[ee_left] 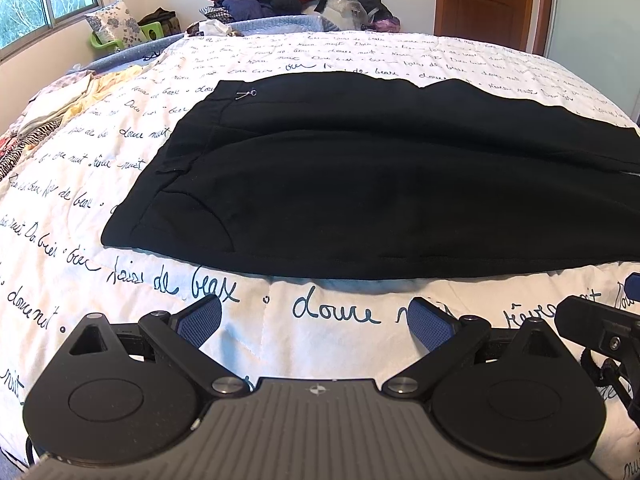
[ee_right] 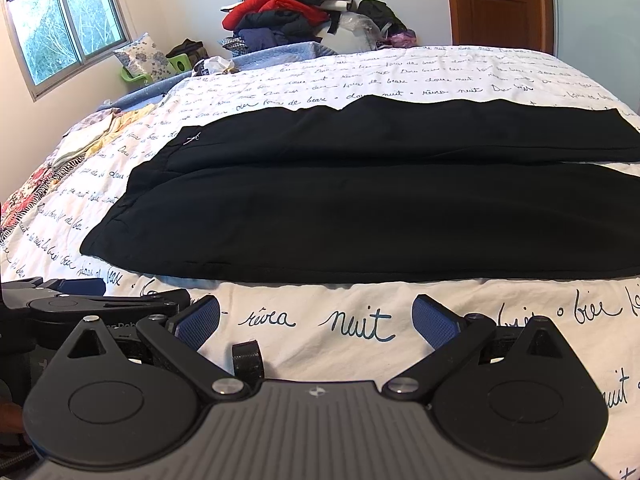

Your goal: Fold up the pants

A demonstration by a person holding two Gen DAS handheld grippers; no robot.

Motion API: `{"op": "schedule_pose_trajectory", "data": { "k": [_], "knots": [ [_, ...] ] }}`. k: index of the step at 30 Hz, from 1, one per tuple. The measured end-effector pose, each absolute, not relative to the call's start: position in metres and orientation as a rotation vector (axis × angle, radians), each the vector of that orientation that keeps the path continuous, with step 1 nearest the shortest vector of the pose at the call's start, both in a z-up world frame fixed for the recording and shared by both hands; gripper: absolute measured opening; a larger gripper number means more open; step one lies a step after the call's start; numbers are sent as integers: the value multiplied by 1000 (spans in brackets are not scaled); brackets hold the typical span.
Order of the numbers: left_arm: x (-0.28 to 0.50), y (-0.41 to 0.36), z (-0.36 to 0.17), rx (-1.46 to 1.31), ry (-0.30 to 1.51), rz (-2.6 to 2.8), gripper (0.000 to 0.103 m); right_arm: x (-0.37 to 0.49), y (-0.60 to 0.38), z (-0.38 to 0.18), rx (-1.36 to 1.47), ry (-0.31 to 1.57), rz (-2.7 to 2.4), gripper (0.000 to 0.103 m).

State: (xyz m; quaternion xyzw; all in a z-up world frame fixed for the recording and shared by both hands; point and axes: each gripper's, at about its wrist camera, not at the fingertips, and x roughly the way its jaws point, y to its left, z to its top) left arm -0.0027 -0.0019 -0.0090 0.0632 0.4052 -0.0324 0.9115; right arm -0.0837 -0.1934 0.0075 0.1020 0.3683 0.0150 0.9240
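Left gripper [ee_left: 316, 320]: jaws spread wide, empty, low centre, over white lettered bedspread [ee_left: 280, 340]. Right gripper [ee_right: 316, 320]: likewise agape, empty. Black pants [ee_right: 360, 208]: flat across mid-frame, just beyond both. Clothes heap [ee_right: 292, 12]: upper centre

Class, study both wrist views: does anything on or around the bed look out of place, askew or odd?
The black pants lie flat and tidy on the white quilt. What stands out is clutter: loose crumpled fabrics at the quilt's left edge and a heaped clothes pile behind the bed. Nothing looks damaged or spilled.
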Motion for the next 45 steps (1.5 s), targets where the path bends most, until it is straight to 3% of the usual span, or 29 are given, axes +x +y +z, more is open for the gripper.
{"op": "schedule_pose_trajectory", "data": {
  "k": [11, 21, 25, 43, 45],
  "knots": [
    [3, 0, -1, 174, 779, -49, 100, -72, -194, 26, 120, 739, 126, 103],
    [46, 28, 11, 167, 766, -12, 99, -22, -191, 50, -26, 574, 354, 103],
    [69, 41, 18, 137, 767, 25, 99, 19, -186, 52, -85, 537, 398, 103],
    [134, 65, 13, 102, 796, 66, 99, 280, -177, 4, -104, 765, 549, 102],
    [142, 67, 13, 96, 800, 74, 99, 295, -176, -4, -69, 794, 598, 98]
  ]
}}
